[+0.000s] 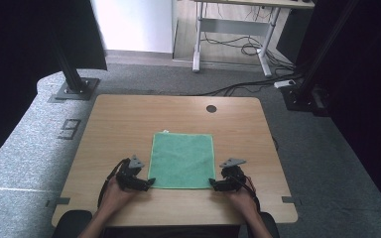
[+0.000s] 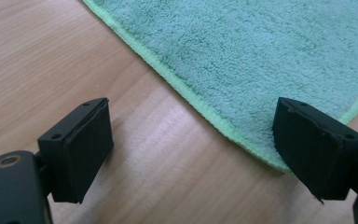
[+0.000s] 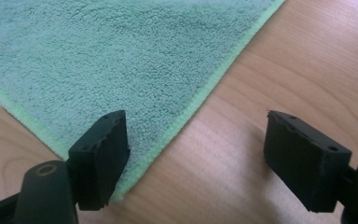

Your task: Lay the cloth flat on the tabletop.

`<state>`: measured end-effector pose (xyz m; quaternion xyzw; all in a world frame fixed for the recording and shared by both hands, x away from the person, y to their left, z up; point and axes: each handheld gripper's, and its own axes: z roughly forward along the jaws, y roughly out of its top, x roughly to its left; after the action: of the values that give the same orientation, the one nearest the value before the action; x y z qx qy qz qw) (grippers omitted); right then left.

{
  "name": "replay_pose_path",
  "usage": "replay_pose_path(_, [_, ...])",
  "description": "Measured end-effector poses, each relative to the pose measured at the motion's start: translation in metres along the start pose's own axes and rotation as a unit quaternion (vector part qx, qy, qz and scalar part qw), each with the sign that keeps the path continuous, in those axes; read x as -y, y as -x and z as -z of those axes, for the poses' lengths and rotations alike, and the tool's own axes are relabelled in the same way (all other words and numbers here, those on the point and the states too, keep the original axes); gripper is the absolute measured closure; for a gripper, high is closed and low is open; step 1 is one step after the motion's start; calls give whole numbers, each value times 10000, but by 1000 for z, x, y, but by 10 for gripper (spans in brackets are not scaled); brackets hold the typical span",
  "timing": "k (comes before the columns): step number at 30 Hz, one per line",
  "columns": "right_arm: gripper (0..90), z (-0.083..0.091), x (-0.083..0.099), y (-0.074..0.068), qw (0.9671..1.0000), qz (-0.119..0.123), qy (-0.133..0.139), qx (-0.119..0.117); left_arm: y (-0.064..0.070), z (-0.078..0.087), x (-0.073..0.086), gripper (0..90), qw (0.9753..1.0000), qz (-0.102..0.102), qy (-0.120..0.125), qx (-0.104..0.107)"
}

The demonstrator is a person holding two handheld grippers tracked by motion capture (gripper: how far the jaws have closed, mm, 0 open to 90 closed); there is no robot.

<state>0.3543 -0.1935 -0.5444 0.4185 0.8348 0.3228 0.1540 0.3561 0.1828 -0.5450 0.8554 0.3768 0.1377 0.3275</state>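
A: Where is the cloth at this moment?

B: The square green terry cloth with the light green hem (image 1: 182, 160) lies flat on the light wooden table (image 1: 119, 124), in the half nearer to the person. Its near edge is close to the table's front edge.

A: And the two tools?

B: The left black two-jaw gripper (image 1: 148, 183) is at the near left corner of the cloth, and the right black two-jaw gripper (image 1: 213, 184) is at the near right corner. Each one is held by a hand that comes from the bottom of the high view.

A: Are the jaws closed on the cloth?

B: No. In the left gripper view the left gripper (image 2: 193, 149) has its jaws wide apart; one jaw stands over the bare wood and the other over the hem of the cloth (image 2: 270, 60) at the corner. In the right gripper view the right gripper (image 3: 193, 154) is spread the same way, one jaw over the cloth corner (image 3: 121, 60), the other over the wood. Nothing is pinched between them.

A: Anything else on the table?

B: A small round dark hole (image 1: 211, 108) near the far edge.
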Motion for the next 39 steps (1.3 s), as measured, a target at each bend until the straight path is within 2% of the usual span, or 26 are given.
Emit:
replay_pose_path(15, [198, -18, -19, 18, 9999, -104, 40, 95, -21, -15, -14, 101, 9998, 135, 93, -145])
replay_pose_path(27, [201, -30, -32, 29, 9996, -191, 99, 165, -40, -27, -27, 97, 9997, 163, 127, -142])
replay_pose_path(39, [211, -30, -33, 31, 9997, -168, 114, 109, -39, -26, -29, 118, 9998, 113, 120, -116])
